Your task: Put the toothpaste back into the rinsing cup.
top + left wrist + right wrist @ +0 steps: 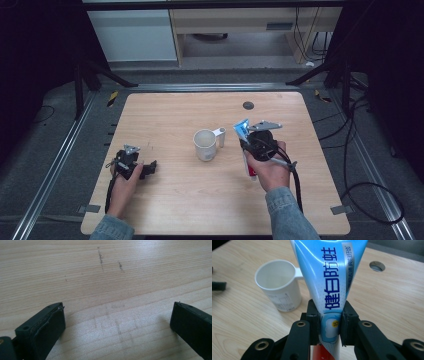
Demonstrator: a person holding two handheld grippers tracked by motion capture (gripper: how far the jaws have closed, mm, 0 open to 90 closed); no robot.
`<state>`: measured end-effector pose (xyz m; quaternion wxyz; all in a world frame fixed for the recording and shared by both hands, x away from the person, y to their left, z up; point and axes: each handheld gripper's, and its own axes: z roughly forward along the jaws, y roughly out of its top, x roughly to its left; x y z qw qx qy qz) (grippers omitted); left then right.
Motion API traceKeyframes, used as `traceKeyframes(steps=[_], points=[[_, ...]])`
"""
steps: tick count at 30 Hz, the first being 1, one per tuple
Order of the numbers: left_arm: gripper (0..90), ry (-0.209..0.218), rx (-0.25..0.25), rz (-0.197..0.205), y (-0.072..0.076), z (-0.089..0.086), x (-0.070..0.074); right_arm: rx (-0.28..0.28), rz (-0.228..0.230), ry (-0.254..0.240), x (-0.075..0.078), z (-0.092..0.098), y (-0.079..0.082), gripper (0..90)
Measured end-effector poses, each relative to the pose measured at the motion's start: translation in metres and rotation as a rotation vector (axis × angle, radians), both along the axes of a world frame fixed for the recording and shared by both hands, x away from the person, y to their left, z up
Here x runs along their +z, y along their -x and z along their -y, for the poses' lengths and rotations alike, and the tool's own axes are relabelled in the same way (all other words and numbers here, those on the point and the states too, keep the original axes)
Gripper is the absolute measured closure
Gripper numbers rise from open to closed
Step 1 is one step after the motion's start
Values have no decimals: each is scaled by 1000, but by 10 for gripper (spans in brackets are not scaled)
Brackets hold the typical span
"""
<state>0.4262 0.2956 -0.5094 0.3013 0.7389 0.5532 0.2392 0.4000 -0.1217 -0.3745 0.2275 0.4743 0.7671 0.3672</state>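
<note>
The right tongs [330, 325] are closed on a blue toothpaste tube [329, 277], the jaws pinching its lower body just above the red band near the cap end. The tube's long axis runs straight on from the jaws, its flat crimped tail pointing up and away from them, the cap end down toward the hand. In the high view the tube [242, 129] rises tilted above the right hand [267, 170], clear of the wooden surface [165, 200].

A soft, light thing, by the look of it — the walls give under the pads and are glossy enough to slip, so a hold low on the fuller body, as here, seems safer than one on the thin tail; squeezing hard risks forcing paste out.

Just to the left of these tongs stands a white cup [278, 285], upright, mouth open, handle turned toward the tube, not touching it. Beyond, a round hole [377, 265] in the surface.

The left tongs [117, 322] are well apart from all this — jaws spread wide, nothing between them, low over bare wood; its hand [127, 180] rests near the surface's left edge
</note>
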Motion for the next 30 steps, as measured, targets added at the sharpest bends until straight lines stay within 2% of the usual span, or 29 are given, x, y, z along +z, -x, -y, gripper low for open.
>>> traceKeyframes(steps=[1,6,13,16,30], points=[[0,0,0,0,0,0,0,0,0,0,0,0,0,732],[0,0,0,0,0,0,0,-7,62,-42,9,-11,2,733],[0,0,2,0,0,0,0,-16,111,-65,21,-17,2,732],[0,-1,1,0,0,0,0,-20,147,-87,28,-21,0,732],[0,2,4,4,1,2,0,-23,228,-109,53,-30,-9,732]])
